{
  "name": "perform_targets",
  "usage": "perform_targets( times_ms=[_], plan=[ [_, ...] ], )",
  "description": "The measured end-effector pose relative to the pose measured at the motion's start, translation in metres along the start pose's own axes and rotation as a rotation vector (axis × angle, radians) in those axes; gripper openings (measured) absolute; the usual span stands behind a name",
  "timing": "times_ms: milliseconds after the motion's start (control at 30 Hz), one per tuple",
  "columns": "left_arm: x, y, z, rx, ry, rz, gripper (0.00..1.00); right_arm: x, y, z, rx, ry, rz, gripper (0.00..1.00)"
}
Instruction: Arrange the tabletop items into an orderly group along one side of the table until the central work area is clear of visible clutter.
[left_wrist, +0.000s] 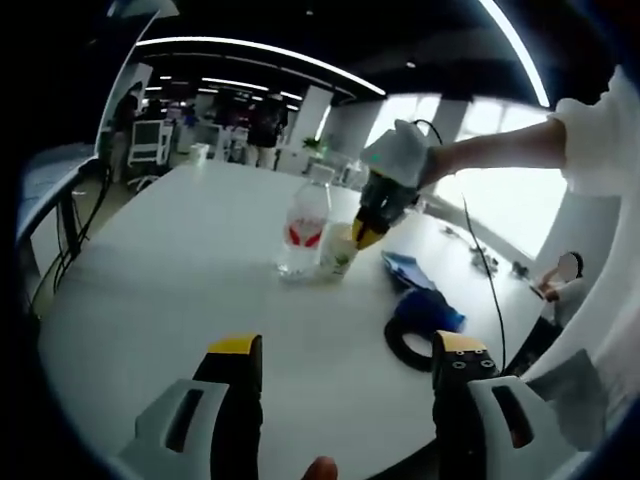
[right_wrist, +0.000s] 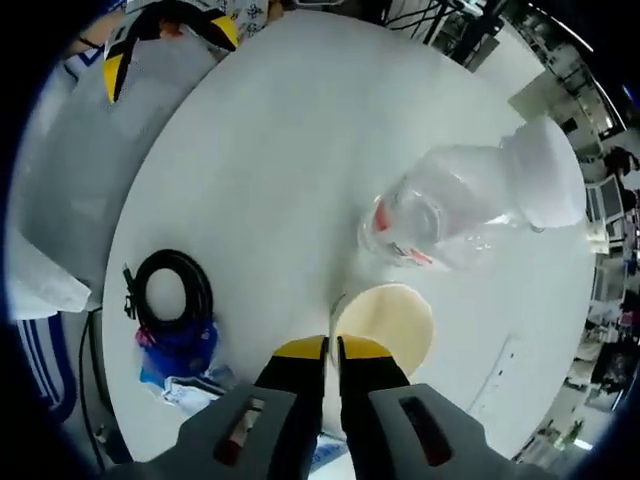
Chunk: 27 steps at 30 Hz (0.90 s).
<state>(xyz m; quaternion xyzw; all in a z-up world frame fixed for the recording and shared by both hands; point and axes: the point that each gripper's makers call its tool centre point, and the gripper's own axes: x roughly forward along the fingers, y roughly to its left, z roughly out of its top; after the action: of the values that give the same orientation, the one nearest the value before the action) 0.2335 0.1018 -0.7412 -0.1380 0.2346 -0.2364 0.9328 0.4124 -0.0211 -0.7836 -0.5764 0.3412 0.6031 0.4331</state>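
Two items mid-table, touching: water bottle (right_wrist: 470, 205) and cup (right_wrist: 385, 318). My right claw (right_wrist: 330, 350) is pinched on the cup rim; thin wall, likely light and crushable, so grip gently. Left claw (left_wrist: 345, 365) hangs apart, holding nothing. Bottle looks slick; take its waist.

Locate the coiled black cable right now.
In the left gripper view, the coiled black cable lies on the white table right of centre, against a blue item, nearer than the water bottle.
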Motion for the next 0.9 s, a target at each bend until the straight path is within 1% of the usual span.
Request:
perform_targets(
  times_ms=[333, 667, 767, 900],
  plan=[
    [0.0000, -0.0010, 0.0003, -0.004, -0.003, -0.006, 0.66, 0.0011, -0.0035, -0.0004, 0.024, -0.013, -0.006, 0.06],
    [0.0014, -0.0026, -0.0010, -0.003, 0.005, -0.015, 0.68, -0.0009, -0.0062, 0.0032, 0.033, -0.037, -0.021, 0.14],
    [0.0013, -0.0032, -0.0009, -0.006, 0.004, -0.017, 0.68, -0.0029, -0.0074, 0.0033, 0.033, -0.041, -0.032, 0.20],
    [0.0015, -0.0021, -0.0009, -0.014, 0.003, -0.014, 0.70, -0.0077, -0.0063, 0.0028, 0.051, -0.056, -0.037, 0.21]
  ],
)
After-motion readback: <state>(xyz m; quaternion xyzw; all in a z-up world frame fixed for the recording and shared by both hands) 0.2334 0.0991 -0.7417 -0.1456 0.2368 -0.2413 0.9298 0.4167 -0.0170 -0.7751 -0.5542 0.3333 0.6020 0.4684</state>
